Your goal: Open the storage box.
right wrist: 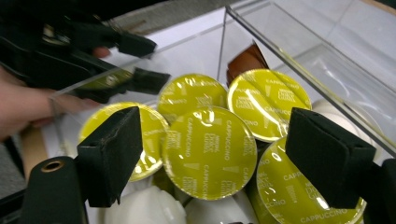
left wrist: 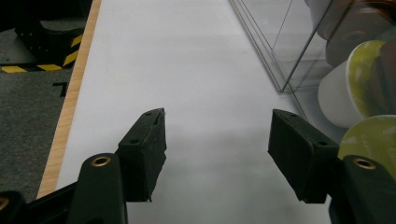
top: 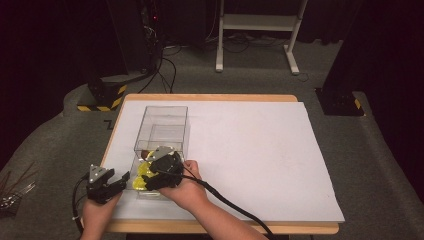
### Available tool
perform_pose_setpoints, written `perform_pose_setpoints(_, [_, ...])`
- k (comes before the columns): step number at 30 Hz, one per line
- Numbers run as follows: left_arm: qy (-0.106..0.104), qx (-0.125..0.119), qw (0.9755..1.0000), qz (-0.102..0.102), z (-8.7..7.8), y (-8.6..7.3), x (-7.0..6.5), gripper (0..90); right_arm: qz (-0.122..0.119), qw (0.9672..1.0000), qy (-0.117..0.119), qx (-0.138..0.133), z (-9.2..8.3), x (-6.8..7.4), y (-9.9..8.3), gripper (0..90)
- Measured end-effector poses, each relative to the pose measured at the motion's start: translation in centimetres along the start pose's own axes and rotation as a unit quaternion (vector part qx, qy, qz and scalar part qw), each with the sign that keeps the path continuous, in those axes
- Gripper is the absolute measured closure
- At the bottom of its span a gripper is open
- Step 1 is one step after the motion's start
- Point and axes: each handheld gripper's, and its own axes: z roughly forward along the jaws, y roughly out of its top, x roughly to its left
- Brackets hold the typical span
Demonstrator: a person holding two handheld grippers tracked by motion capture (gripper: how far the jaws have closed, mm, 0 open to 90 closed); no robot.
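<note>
A clear plastic box [top: 162, 127] lies on the white sheet [top: 250, 145], and its near end holds several coffee capsules [top: 145, 172]. Most have yellow-green lids marked Cappuccino [right wrist: 208, 151]; one is brown [right wrist: 245, 60]. My right gripper [right wrist: 215, 144] hangs open over the capsules, its jaws on either side of the middle lid without touching it. In the high view the right gripper [top: 150, 182] sits over the box's near end. My left gripper [left wrist: 217, 140] stands open with nothing between its jaws, above the bare sheet just left of the box wall [left wrist: 280, 42]. The high view has the left gripper [top: 122, 181] beside the box.
The sheet covers a wooden table whose edge [top: 112, 135] runs close to the box's left side. Beyond the table are grey carpet, a black stand with yellow-black stripes [top: 102, 97] and a white frame [top: 255, 30]. The sheet stretches wide to the box's right.
</note>
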Motion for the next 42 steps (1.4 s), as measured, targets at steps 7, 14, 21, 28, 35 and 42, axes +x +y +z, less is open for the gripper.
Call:
perform_pose_setpoints(7, [0.0,0.0,1.0,-0.002,0.0,0.0,0.0,37.2,-0.006,0.9997,0.003,0.022,0.9,0.2,-0.1,24.4])
perform_pose_setpoints(14, [-0.001,-0.002,1.0,-0.002,0.0,0.0,0.1,37.2,-0.01,0.9995,-0.009,0.029,1.2,0.5,-0.1,29.8])
perform_pose_setpoints(21, [-0.001,-0.002,1.0,-0.003,0.0,0.0,0.1,37.2,-0.021,0.9988,-0.01,0.042,1.5,0.7,-0.2,35.7])
perform_pose_setpoints(28, [-0.002,-0.002,1.0,-0.003,0.0,0.0,0.1,37.2,-0.017,0.9989,-0.007,0.044,1.6,0.7,-0.2,38.0])
perform_pose_setpoints(35, [-0.002,0.002,1.0,0.002,-0.1,0.0,0.1,37.2,-0.015,0.9995,-0.01,0.028,1.2,0.7,-0.3,38.2])
perform_pose_setpoints(42, [-0.001,0.001,1.0,0.0,0.0,0.0,0.1,37.2,-0.01,0.9999,-0.005,0.007,0.6,0.4,-0.2,38.3])
